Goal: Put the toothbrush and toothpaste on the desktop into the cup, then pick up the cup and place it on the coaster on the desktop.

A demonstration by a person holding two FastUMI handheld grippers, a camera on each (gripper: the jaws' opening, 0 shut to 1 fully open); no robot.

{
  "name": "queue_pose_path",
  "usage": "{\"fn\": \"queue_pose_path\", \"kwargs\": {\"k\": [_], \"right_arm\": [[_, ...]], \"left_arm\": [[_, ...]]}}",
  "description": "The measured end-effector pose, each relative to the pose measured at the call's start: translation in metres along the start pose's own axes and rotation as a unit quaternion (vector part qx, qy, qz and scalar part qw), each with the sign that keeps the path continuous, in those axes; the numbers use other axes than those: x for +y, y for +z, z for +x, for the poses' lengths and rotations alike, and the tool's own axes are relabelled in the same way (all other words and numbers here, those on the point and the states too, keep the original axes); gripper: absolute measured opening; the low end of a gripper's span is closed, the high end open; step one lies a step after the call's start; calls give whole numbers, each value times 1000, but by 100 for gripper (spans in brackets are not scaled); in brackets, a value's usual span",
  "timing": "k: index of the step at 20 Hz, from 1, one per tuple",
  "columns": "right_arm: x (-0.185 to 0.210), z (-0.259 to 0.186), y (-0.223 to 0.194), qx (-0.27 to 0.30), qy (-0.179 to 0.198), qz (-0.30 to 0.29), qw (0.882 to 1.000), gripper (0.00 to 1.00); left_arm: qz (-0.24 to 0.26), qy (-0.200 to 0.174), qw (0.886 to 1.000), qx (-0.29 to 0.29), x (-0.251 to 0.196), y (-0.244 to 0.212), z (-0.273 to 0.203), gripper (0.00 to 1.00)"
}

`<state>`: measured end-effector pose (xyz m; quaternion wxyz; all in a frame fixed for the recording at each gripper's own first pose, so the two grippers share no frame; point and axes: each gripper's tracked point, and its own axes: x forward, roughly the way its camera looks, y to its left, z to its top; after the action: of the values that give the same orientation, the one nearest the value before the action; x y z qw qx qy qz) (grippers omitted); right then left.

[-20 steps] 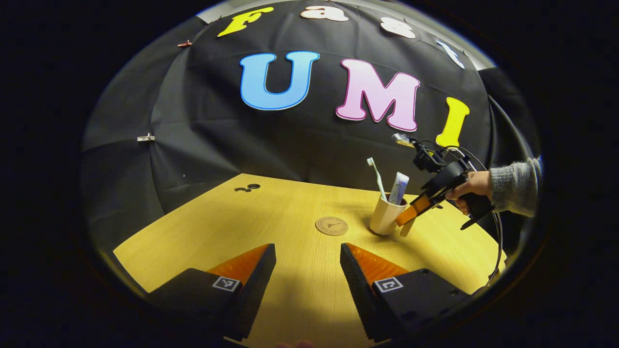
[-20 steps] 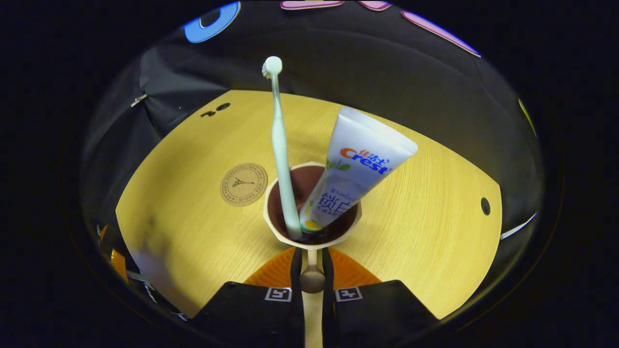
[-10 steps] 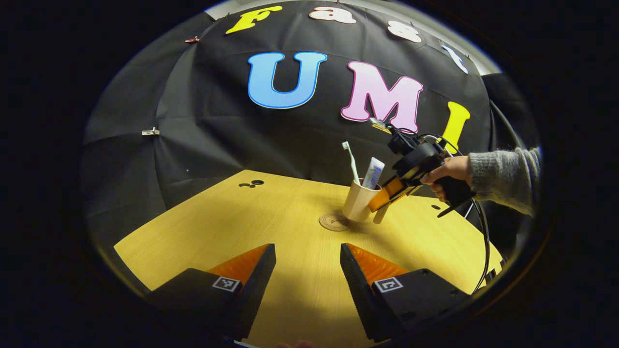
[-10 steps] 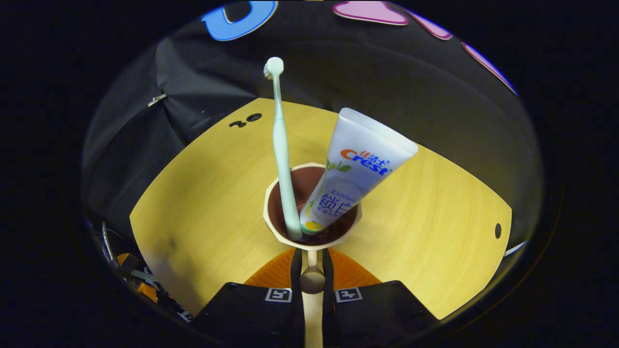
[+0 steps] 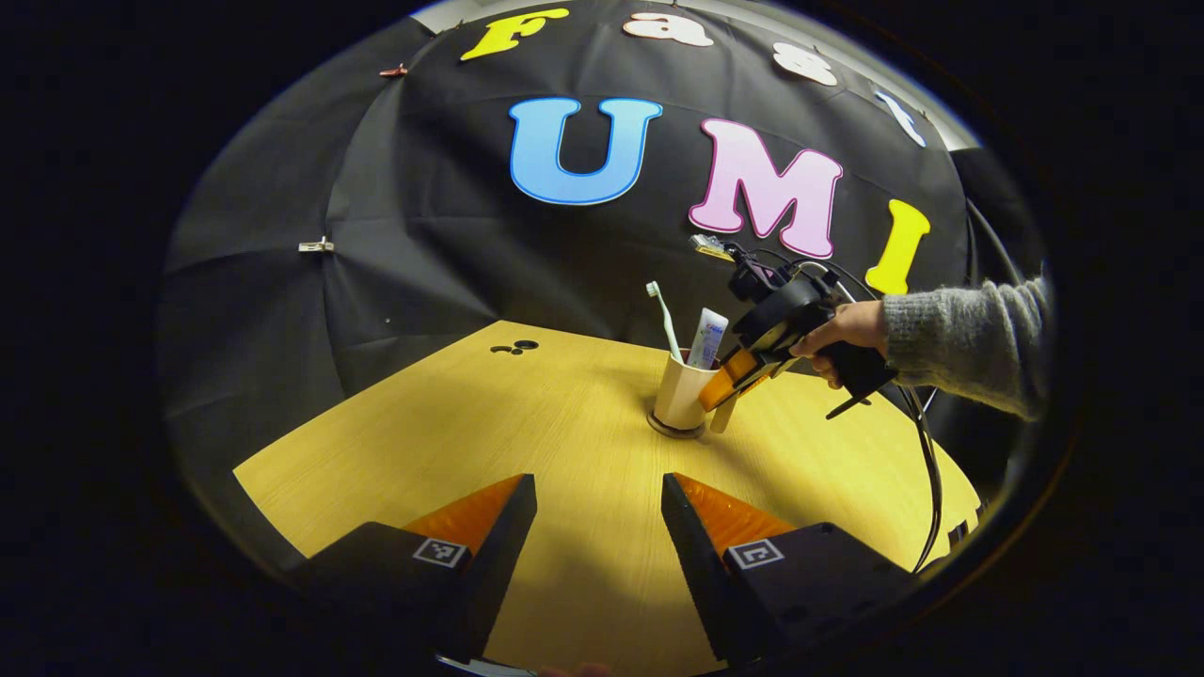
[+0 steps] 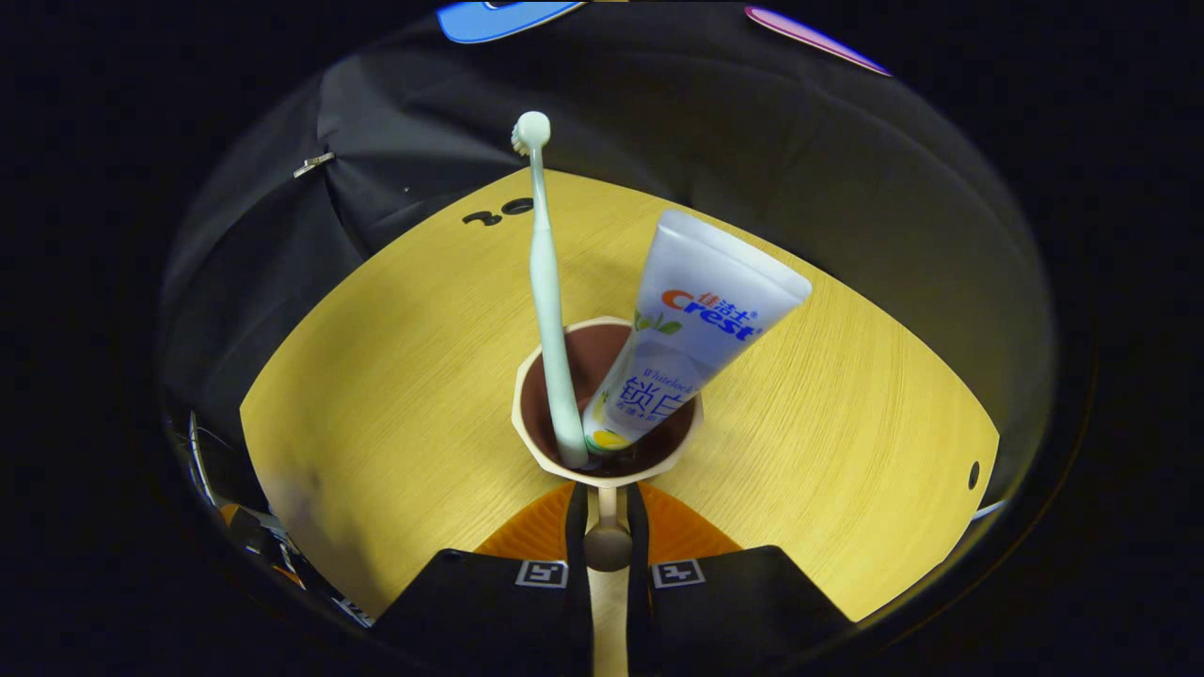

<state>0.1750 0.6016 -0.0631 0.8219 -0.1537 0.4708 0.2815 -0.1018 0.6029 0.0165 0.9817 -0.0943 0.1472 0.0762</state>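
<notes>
Cup (image 5: 679, 399) | sits on coaster (image 5: 673, 429), far-right part of tabletop (image 5: 470, 432), holding toothbrush (image 6: 546, 282) and toothpaste (image 6: 691, 329) | your right gripper (image 6: 608, 527) pinches its handle (image 6: 608, 543) | left gripper (image 5: 598, 527) wide apart, holding nothing | rigid, light, likely top-heavy: hold by handle, release gently.

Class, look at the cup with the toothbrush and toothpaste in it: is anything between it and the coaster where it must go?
Nothing visible. The cup, gripped at its handle by the right gripper, already sits over the coaster.
</notes>
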Motion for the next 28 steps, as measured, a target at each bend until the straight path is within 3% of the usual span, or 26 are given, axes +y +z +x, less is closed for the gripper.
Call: {"fn": "queue_pose_path", "kwargs": {"k": [5, 8, 9, 10, 13, 17, 20, 25, 28], "right_arm": [[-1, 0, -1, 8, -5, 0, 1000, 18], [1, -3, -11, 13, -8, -8, 1000, 28], [3, -3, -13, 16, -7, -8, 1000, 23], [5, -4, -13, 13, -2, -7, 1000, 33], [4, -14, -3, -30, 0, 5, 1000, 44], [-11, -61, 17, -111, -13, 40, 993, 46], [-11, -122, 31, -188, -1, 56, 981, 48], [7, -237, 33, -306, 13, 68, 950, 65], [15, -300, 26, -357, 8, 76, 931, 68]], "left_arm": [[-4, 4, 1000, 2, 4, 0, 2, 86], [-6, 3, 1000, 0, 4, 4, 4, 88], [-5, 2, 1000, -1, 2, 6, 5, 89], [-3, 2, 1000, -2, 2, 7, 6, 89], [6, -1, 1000, -2, -2, 12, 6, 89], [17, -8, 1000, -2, -11, 25, 4, 89], [31, -8, 999, -9, -21, 49, 2, 90], [42, -7, 998, -38, -36, 106, -4, 90], [53, -23, 997, -57, -55, 137, -14, 91]]}}
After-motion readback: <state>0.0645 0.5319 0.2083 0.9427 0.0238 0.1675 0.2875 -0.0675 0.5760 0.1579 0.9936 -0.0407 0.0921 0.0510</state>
